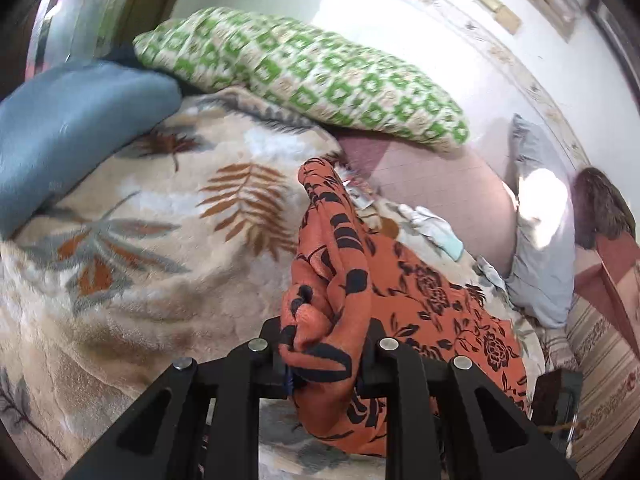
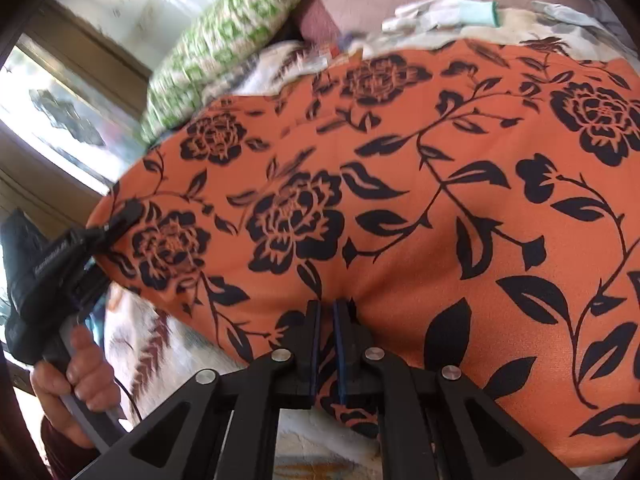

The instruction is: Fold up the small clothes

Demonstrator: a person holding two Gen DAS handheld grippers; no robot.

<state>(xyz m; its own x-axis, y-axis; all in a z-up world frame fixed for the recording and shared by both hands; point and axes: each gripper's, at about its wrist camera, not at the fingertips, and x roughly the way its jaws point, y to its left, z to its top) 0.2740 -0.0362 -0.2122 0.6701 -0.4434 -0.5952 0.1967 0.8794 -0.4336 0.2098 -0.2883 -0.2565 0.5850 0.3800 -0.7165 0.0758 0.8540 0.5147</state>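
Left wrist: left hand-held gripper [image 1: 326, 354] clamps orange cloth [image 1: 420, 288] | right [image 2: 326, 344] pinches hem | green pillow [image 1: 300, 72] behind

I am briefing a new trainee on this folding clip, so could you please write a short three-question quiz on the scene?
1. True or false: the right tool is shut on the orange floral garment.
2. Which pillow lies beside the blue pillow? A. green-patterned B. red striped C. plain black
3. Fill in: in the left wrist view, the fabric between the left tool's fingers is ____, not flat.

Key
1. True.
2. A, the green-patterned pillow.
3. Bunched.
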